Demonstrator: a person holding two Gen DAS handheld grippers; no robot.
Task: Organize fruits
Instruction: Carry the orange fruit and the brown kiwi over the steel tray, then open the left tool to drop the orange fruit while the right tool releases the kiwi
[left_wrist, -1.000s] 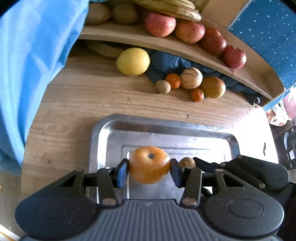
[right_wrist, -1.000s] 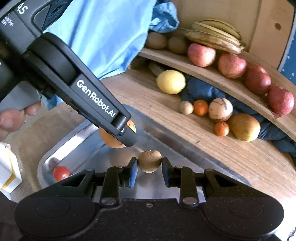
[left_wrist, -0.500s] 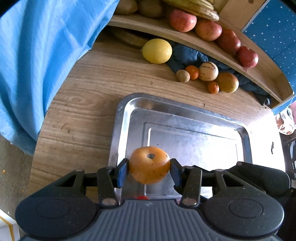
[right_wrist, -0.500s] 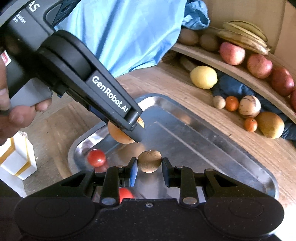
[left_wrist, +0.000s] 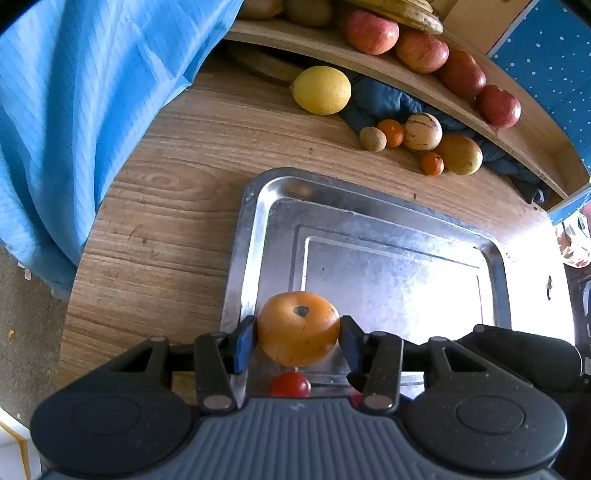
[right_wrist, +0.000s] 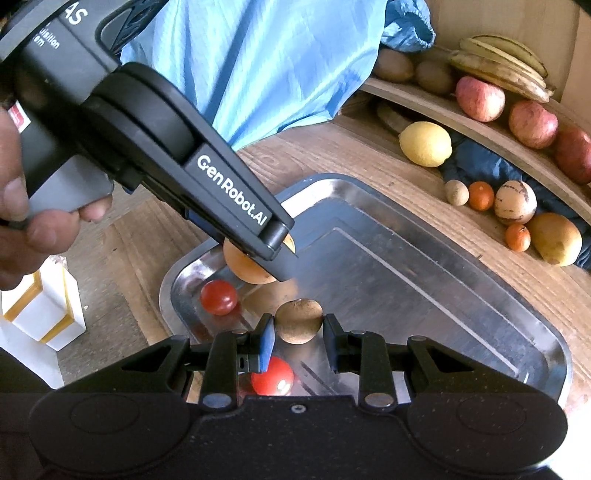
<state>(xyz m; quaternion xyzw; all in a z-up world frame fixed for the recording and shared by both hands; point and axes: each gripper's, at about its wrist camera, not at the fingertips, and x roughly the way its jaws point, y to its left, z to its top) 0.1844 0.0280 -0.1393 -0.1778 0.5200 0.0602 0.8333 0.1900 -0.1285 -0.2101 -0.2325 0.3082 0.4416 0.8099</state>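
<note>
My left gripper (left_wrist: 297, 341) is shut on an orange round fruit (left_wrist: 297, 328) and holds it over the near left corner of the steel tray (left_wrist: 369, 206). It also shows in the right wrist view (right_wrist: 258, 271), gripped fruit partly hidden. My right gripper (right_wrist: 298, 329) is shut on a small brown kiwi-like fruit (right_wrist: 298, 320) just above the tray (right_wrist: 461, 266). Two red cherry tomatoes (right_wrist: 218, 296) (right_wrist: 272, 376) lie in the tray's near corner; one shows in the left wrist view (left_wrist: 290, 384).
Loose fruit lies on the wooden table beyond the tray: a lemon (left_wrist: 321, 89), a small brown fruit (left_wrist: 373, 139), two small oranges (left_wrist: 392, 132), a striped melon (left_wrist: 422, 131), a yellow fruit (left_wrist: 460, 154). A curved shelf (left_wrist: 406, 70) holds apples and bananas. Blue cloth (left_wrist: 92, 110) hangs left. A white box (right_wrist: 40, 306) stands left.
Both grippers have pulled back toward the tray's near corner with their fruits still held. The tomatoes have come into view under them.
</note>
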